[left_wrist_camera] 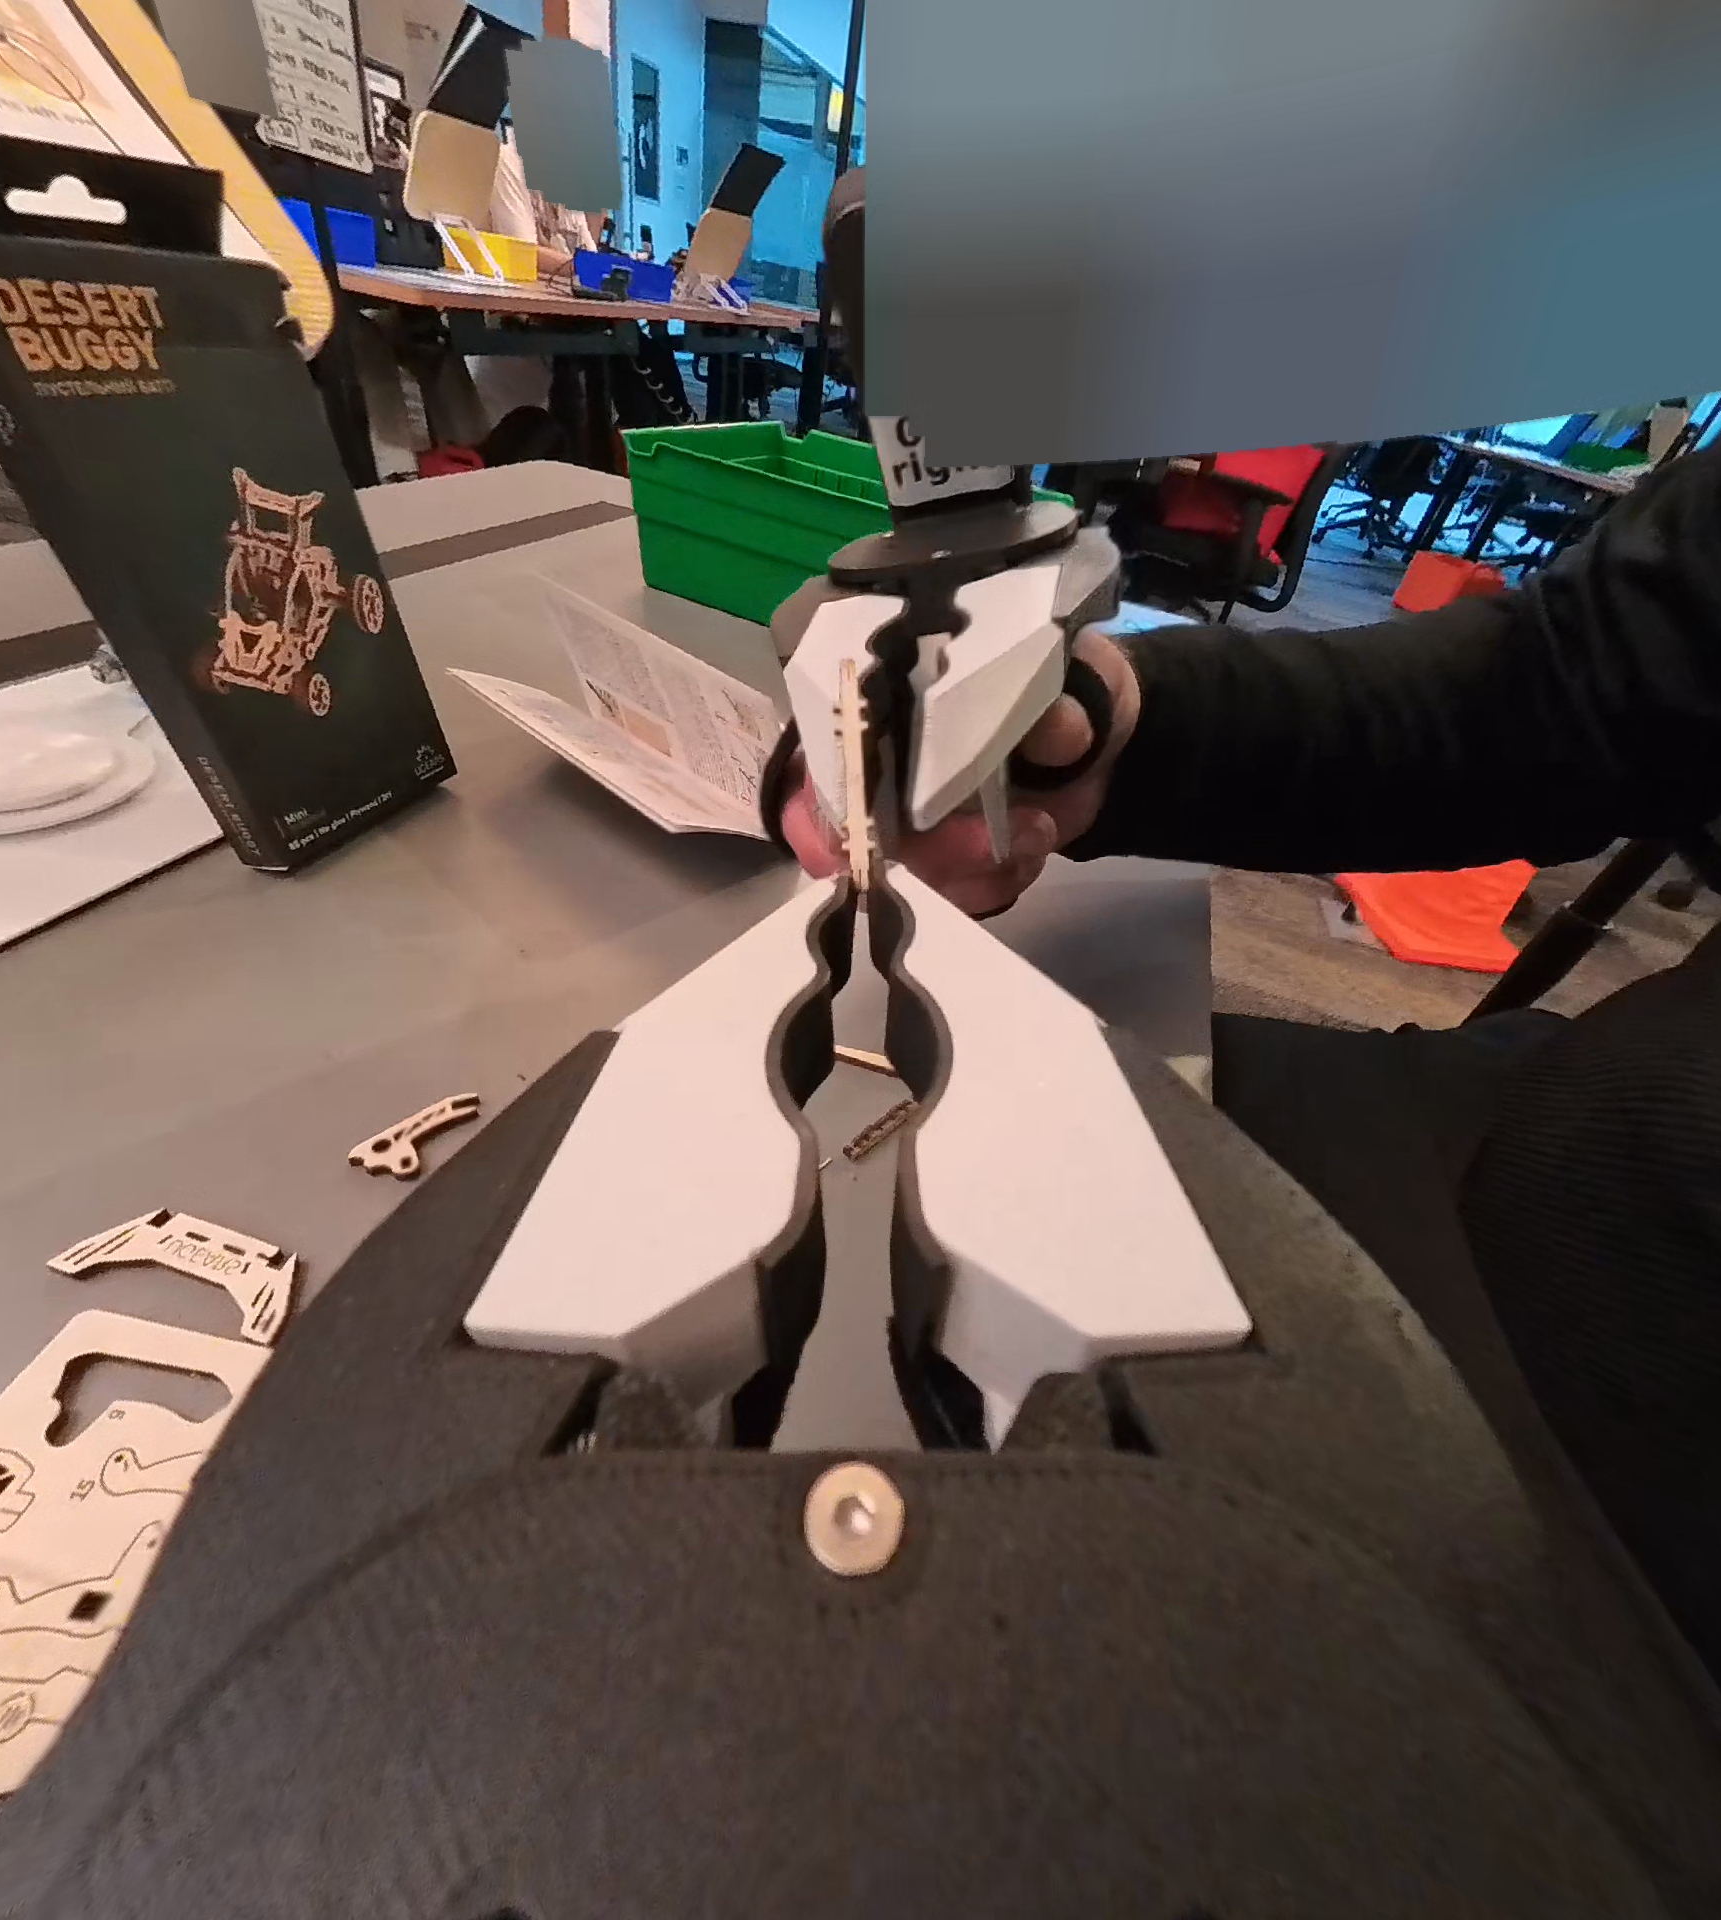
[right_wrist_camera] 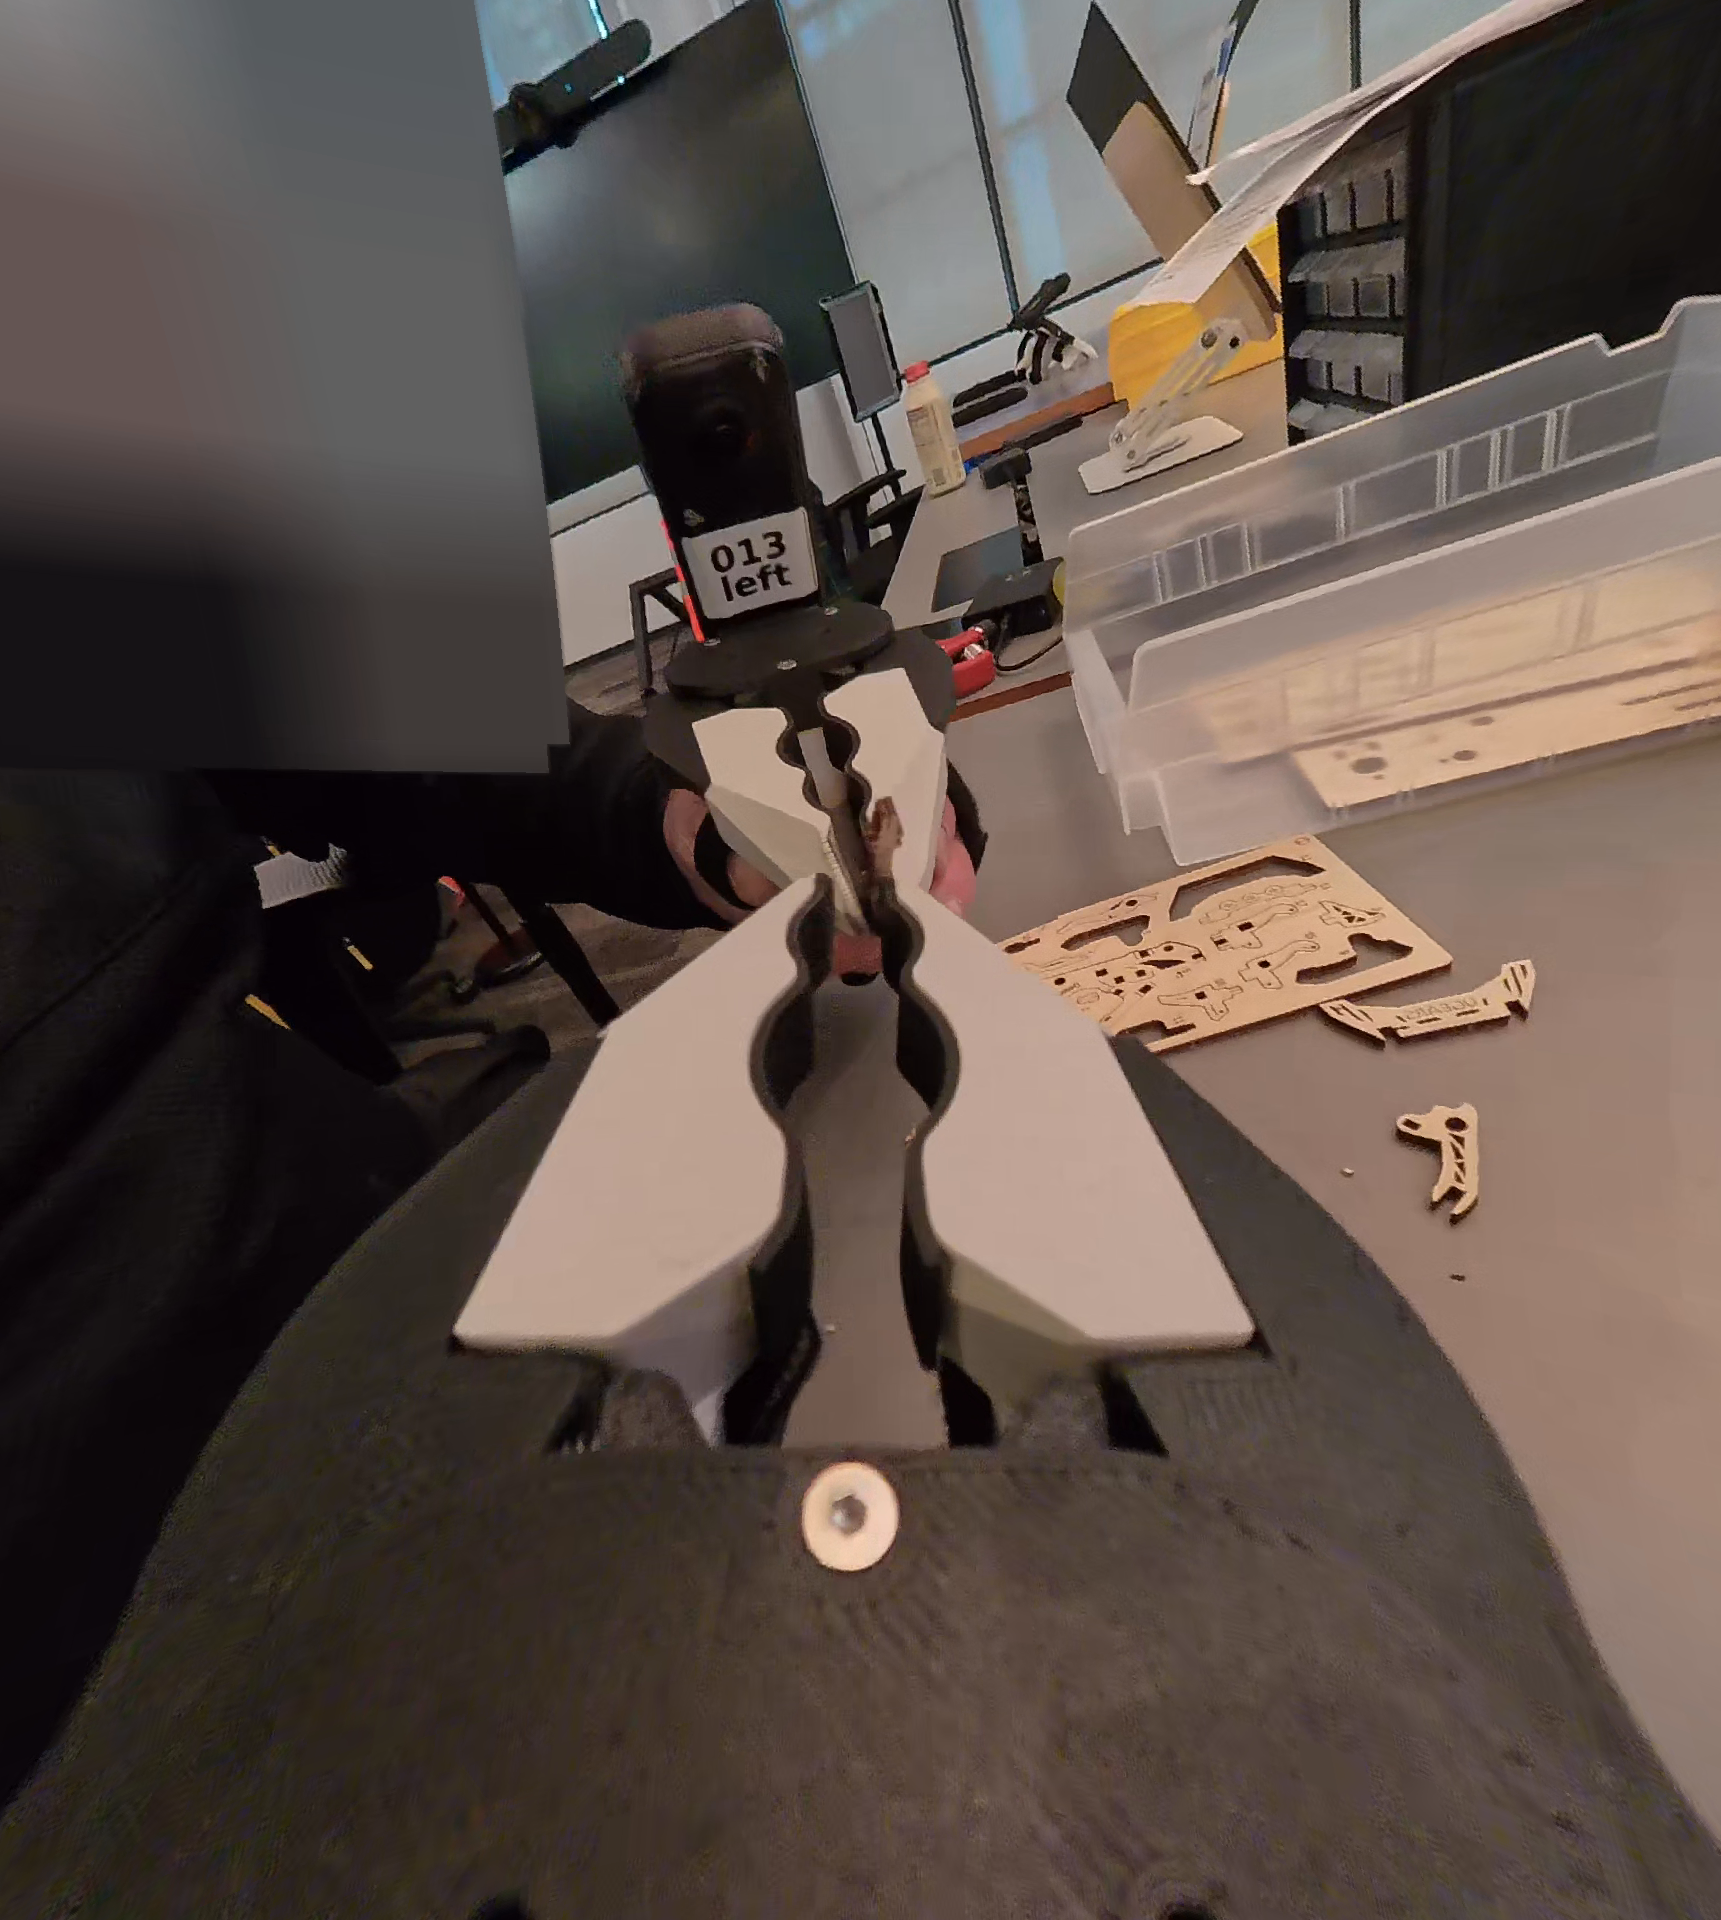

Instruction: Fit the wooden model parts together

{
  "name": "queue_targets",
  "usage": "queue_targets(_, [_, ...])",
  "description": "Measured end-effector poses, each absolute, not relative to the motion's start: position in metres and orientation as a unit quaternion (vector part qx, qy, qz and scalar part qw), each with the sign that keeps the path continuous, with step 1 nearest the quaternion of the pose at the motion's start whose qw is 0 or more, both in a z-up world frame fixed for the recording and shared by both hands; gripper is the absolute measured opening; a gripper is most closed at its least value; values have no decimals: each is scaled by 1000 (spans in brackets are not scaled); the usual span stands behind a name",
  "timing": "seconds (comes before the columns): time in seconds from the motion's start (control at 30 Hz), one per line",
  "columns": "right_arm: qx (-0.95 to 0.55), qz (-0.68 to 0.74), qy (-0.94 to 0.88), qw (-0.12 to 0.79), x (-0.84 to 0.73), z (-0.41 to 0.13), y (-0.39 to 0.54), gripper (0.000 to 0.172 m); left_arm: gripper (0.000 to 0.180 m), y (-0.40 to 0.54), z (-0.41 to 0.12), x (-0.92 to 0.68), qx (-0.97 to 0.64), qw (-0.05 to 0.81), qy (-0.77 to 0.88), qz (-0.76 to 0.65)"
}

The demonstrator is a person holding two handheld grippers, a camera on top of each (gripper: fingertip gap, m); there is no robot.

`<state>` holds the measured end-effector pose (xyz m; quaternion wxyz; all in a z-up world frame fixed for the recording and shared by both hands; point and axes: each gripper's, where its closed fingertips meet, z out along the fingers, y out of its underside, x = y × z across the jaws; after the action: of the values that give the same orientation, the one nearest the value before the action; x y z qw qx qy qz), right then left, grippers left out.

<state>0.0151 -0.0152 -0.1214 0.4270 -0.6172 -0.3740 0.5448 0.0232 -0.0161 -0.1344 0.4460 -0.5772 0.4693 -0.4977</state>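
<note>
Tools tip to tip: left tool (left_wrist_camera: pixel 858 902) pinches wooden strip (left_wrist_camera: pixel 854 769) (edge-on); right tool (right_wrist_camera: pixel 861 914) alongside.

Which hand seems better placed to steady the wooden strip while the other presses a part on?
Left, probably: the left gripper has its jaws shut on the lower end of the wooden strip, holding it above the table.

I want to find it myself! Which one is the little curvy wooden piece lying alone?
On the grey table, find the big wooden sheet with shapes punched out. Just past it lies a long winged piece, then the little piece: the smallest one, bent like a hook with tiny holes.
</note>
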Motion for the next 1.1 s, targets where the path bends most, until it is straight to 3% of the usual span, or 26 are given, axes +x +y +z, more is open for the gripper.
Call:
queue_targets(0.23, [-628, 536, -372, 425, 12, -128, -12, 3, 0, -17, -142, 21, -579, 421, 477, -510])
queue_targets(0.33, [-638, 529, -377, 413, 10, -134, -11, 13, 0, -18, -147, 21, -581, 405, 484, -515])
queue_targets(0.5, [-629, 527, -390, 417, 9, -132, -12, 3, 0, -23, -149, 21, -578, 381, 474, -544])
queue_targets(0.7, [-652, 491, -406, 410, 10, -141, -4, 2, 0, -13, -155, 20, -598, 358, 449, -559])
queue_targets(0.77, [-677, 457, -409, 407, 12, -152, 2, 2, 11, 1, -170, 15, -638, 364, 447, -511])
queue_targets(1.1, [-756, 310, -447, 365, 15, -217, 4, 2, 17, -10, -245, 4, -659, 350, 634, -201])
